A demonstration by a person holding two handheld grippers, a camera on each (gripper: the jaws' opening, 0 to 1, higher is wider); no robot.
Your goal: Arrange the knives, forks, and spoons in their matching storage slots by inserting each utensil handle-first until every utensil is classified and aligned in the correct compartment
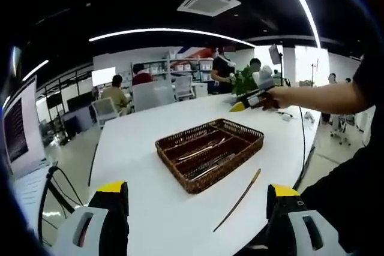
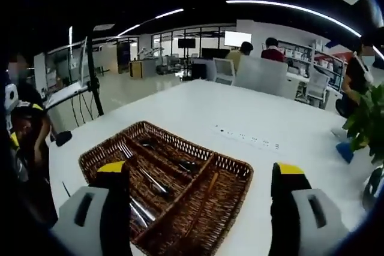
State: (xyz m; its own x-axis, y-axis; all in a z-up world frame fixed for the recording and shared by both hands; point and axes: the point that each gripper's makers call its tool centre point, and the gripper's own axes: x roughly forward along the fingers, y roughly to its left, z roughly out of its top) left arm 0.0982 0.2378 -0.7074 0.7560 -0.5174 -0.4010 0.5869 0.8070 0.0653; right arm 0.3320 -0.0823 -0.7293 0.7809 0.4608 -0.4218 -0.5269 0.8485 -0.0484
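Fingers of the left gripper point(image 1: 198, 208) stand wide apart with nothing between them, yellow-tipped and hovering above the white surface point(image 1: 144, 142). Seen from the left gripper view, a brown wicker tray point(image 1: 209, 154) with long divided compartments sits near the middle of the surface, with several metal utensils point(image 1: 204, 150) lying lengthwise in it; which kind lies in which slot is too small to tell. Just right of the tray and apart from it, a long thin wooden chopstick point(image 1: 239, 199) lies loose on the surface. Farther right, a person's arm point(image 1: 324, 97) reaches across, holding the right gripper point(image 1: 249, 101) above the far edge of the surface.

From the right gripper view, the right gripper's fingers point(image 2: 114, 175) are also spread wide and hold nothing, hanging over the near end of the wicker tray. A fork point(image 2: 141, 169) lies in a middle compartment, and the rightmost slot holds a brownish stick-like piece. A green plant point(image 2: 366, 124) stands at the right edge
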